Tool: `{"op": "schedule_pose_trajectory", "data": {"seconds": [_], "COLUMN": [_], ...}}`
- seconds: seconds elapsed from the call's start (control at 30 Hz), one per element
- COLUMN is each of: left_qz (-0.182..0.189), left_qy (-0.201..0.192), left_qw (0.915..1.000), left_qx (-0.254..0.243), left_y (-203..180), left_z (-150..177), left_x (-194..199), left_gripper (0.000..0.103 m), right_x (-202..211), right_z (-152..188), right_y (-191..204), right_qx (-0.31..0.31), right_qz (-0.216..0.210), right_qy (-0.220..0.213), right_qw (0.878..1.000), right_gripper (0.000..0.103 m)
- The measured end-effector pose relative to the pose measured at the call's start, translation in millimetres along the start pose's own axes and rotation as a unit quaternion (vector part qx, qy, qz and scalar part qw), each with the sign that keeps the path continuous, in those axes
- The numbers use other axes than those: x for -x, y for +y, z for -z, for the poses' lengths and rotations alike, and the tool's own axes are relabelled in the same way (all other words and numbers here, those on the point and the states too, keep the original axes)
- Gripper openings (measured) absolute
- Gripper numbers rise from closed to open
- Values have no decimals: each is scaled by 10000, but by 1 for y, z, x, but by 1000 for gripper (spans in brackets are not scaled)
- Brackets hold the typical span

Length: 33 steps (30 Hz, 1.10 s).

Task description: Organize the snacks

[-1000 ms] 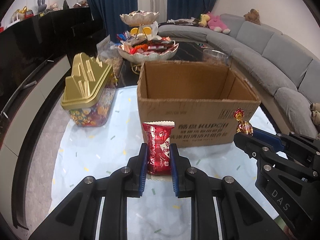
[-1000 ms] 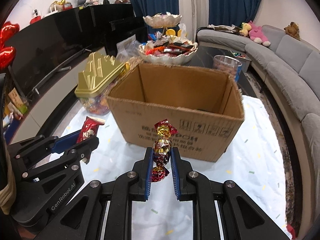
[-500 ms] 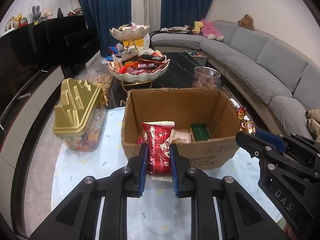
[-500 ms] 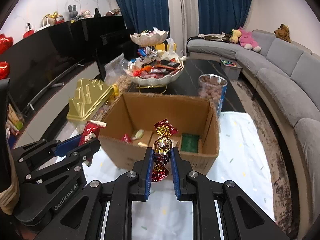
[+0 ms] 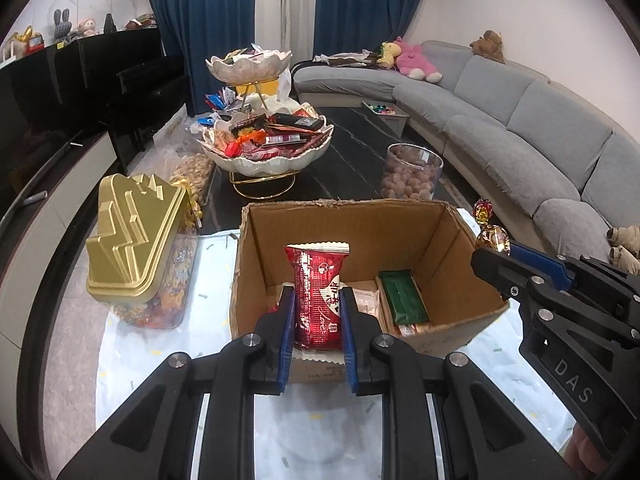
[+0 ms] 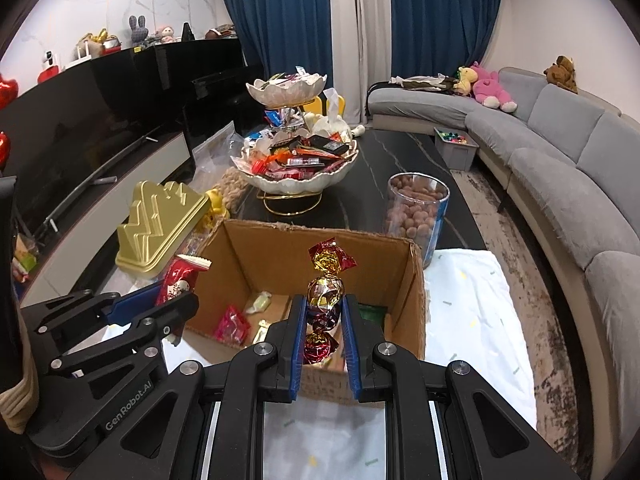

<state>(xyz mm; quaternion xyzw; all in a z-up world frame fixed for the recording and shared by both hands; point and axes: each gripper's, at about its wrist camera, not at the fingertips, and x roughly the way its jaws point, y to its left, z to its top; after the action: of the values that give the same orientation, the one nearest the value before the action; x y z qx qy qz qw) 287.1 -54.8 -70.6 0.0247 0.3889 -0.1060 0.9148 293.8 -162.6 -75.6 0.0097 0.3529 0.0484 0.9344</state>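
Grey sofa (image 5: pixel 520 128) (plush toys (image 5: pixel 412 56) on it), blue curtains (image 6: pixel 280 28).

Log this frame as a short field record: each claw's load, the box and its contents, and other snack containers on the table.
left claw: shut on red snack packet, upright
right claw: shut on foil-wrapped candy
cardboard box: open, beyond both claws
box contents: green packet, small red packet, pale wrapped candy
other containers: gold-lidded candy tub, tiered snack bowl, glass jar

Looking like a home living rm: curved grey sofa (image 6: pixel 560 168) w/ plush toys (image 6: pixel 490 88), blue curtains (image 6: pixel 280 20), TV (image 6: pixel 80 120)
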Motion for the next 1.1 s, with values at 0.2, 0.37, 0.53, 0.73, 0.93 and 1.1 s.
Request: {"op": "schedule_pose_trajectory", "data": {"seconds": [0.2,0.37,0.53,0.73,0.93,1.1], "left_qz": [52,99,92,75,194,166], "left_qy": [-14,-5,49,113,203,259], "left_qw": [10000,9999,9999,9999,9996,9995], "left_qx": [33,12,42,40,16,-70], "left_y": [5,4,4,7,11,12], "left_z": [-8,-12,-15,-17,-18,-21], "left_x": [-10,-18,-31,-42,-51,-53], "left_gripper": [22,22,22,22,27,52], "right_x": [-12,-21,-32,-45,-53,-53], "right_z": [-8,-11,-13,-17,-19,-18], "right_y": [-4,-8,-9,-11,-13,-16], "right_qx": [9,0,55,87,49,-9], "right_qz": [21,-9,-26,-32,-58,16], "right_qy": [18,53,155,219,322,365], "right_qw": [10000,10000,9999,9997,9995,9993], "right_gripper": [19,19,19,19,26,51]}}
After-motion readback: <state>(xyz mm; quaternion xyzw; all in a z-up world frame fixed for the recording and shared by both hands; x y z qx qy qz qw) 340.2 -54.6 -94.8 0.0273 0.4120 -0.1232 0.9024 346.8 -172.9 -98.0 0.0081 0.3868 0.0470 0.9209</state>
